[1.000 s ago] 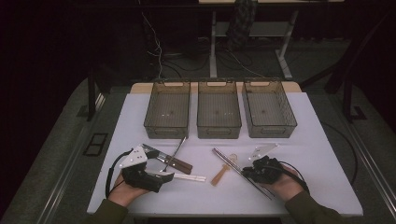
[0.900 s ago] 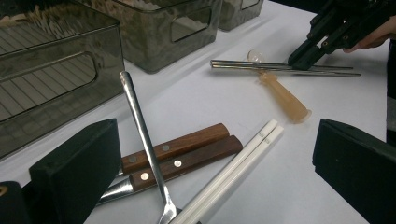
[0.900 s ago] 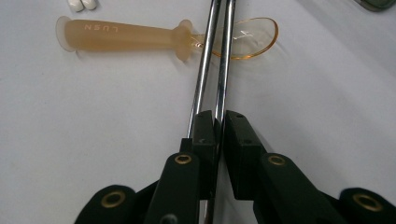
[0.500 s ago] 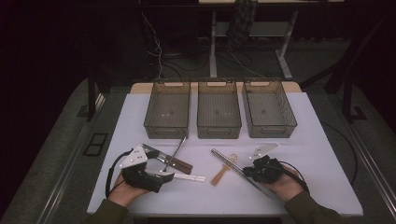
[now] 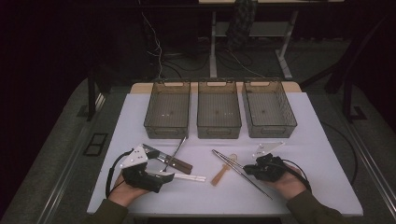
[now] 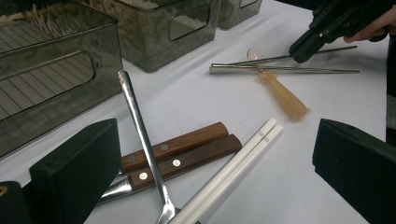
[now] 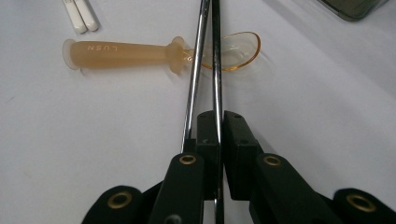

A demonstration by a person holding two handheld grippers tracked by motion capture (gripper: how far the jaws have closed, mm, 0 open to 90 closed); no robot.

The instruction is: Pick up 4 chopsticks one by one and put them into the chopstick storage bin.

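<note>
A pair of metal chopsticks (image 5: pixel 240 172) lies slantwise at front right, across the bowl of an amber plastic spoon (image 5: pixel 222 171). My right gripper (image 7: pixel 219 128) is shut on one metal chopstick (image 7: pixel 215 70); the other runs beside its left jaw. The same gripper (image 5: pixel 251 169) rests low on the table in a hand. My left gripper (image 6: pixel 219 140) stands wide open, low over two wooden-handled knives (image 6: pixel 187 151), a metal utensil handle (image 6: pixel 140 135) and white chopsticks (image 6: pixel 233 172), touching none. In the high view it (image 5: pixel 161 179) sits at front left.
Three smoky translucent bins (image 5: pixel 166 130) (image 5: pixel 218 131) (image 5: pixel 270 130) stand side by side at the back of the white table (image 5: pixel 317 154). Cables trail from both grippers. The table's front edge is just behind the hands.
</note>
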